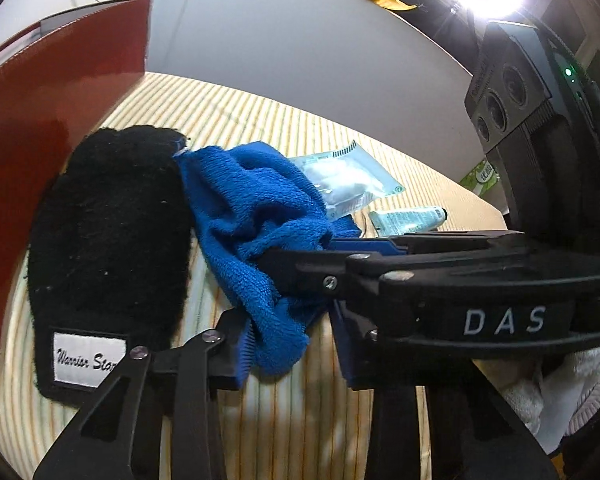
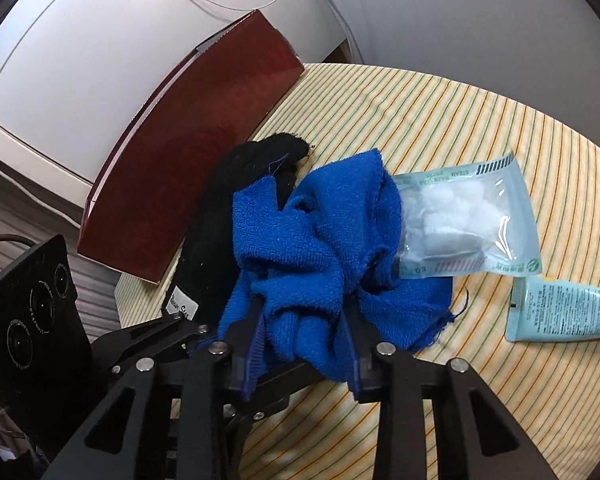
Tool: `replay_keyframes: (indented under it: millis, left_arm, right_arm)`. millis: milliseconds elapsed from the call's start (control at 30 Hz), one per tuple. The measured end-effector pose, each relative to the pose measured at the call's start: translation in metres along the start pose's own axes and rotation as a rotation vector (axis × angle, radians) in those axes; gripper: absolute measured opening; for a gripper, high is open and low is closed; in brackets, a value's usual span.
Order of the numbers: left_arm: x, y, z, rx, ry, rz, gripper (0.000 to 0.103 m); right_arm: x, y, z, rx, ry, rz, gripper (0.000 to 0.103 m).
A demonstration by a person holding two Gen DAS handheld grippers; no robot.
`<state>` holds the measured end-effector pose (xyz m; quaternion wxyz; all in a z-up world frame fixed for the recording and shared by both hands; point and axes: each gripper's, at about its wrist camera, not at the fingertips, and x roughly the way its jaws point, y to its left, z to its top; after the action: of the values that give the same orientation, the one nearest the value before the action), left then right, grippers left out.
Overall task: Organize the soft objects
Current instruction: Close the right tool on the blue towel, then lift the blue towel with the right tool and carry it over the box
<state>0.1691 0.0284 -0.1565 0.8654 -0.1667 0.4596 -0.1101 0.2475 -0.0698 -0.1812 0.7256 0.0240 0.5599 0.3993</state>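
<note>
Blue terry cloth (image 2: 312, 248); glossy red box (image 2: 188, 160).

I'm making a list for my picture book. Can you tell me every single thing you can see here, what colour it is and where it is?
towel: one, blue, crumpled mid-table, pinched by both grippers
mitt: one, black with a white label, beside the towel on the box's side
box: one, dark red, at the table's edge past the mitt
cotton pouch: one, clear with white cotton, partly on the towel's far side
tube: one, pale blue-green, lying near the pouch
tablecloth: one, cream with thin stripes, under everything
left gripper: one, black with blue pads, shut on the towel
right gripper: one, black with blue pads, shut on the towel
</note>
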Motion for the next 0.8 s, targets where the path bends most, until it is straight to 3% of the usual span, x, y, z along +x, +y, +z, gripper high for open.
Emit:
replay_keyframes:
  millis: [33,300,800]
  left_arm:
    - [0.002,0.001,0.001,0.0,0.002,-0.006,0.026]
    - [-0.016,-0.01,0.0,0.042,-0.027,-0.022,0.022]
    - [-0.107,-0.042,0.018,0.155,-0.188,-0.067,0.018]
  right_arm:
    - [0.0,0.0,-0.001,0.006,0.001,0.006,0.024]
    - [-0.017,0.008,-0.006,0.027,-0.031,0.024,0.021]
    - [-0.104,0.077,-0.003,-0.08,-0.182,0.022,0.02]
